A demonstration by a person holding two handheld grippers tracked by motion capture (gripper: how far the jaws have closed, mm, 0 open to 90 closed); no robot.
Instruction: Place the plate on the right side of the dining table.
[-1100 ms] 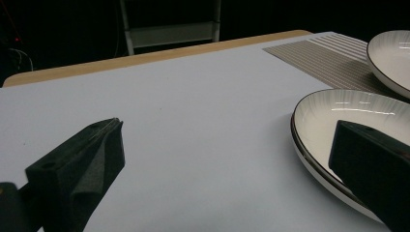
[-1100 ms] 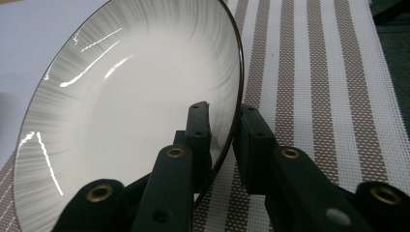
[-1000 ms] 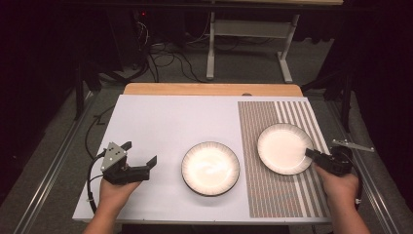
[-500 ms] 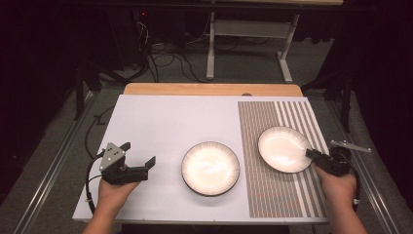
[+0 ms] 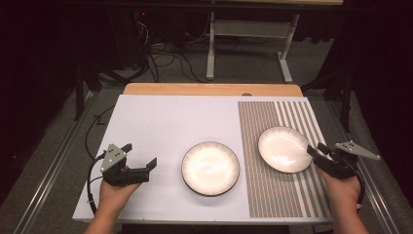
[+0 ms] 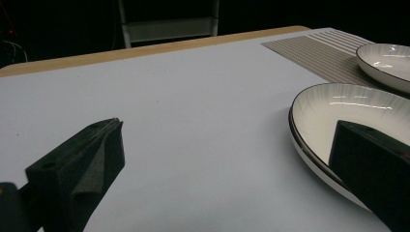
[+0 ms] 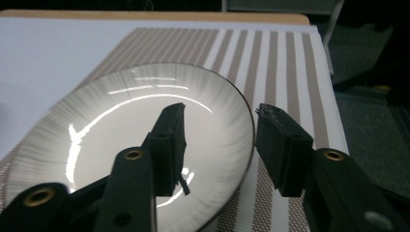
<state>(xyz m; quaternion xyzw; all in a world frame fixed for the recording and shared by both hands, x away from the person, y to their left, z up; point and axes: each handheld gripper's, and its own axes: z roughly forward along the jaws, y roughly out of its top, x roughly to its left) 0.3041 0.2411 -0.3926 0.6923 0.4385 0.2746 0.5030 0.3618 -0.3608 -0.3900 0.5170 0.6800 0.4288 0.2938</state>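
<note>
Plate (image 7: 130, 145) lower; fingers (image 7: 169, 140) straddling rim

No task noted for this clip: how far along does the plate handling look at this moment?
Nothing looks finished: both white dark-rimmed plates lie flat and apart, one on the pale mat, one on the striped placemat. In hand: the right gripper straddles the striped-mat plate's rim, jaws open, not yet closed. The left gripper sits open beside the other plate. Gripping and moving remain.

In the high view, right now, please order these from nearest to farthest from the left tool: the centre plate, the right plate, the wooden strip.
From the left tool:
1. Centre plate, just to its right on the white sheet.
2. Wooden strip, along the table's far edge.
3. Right plate, on the striped mat, near the right tool.
</note>
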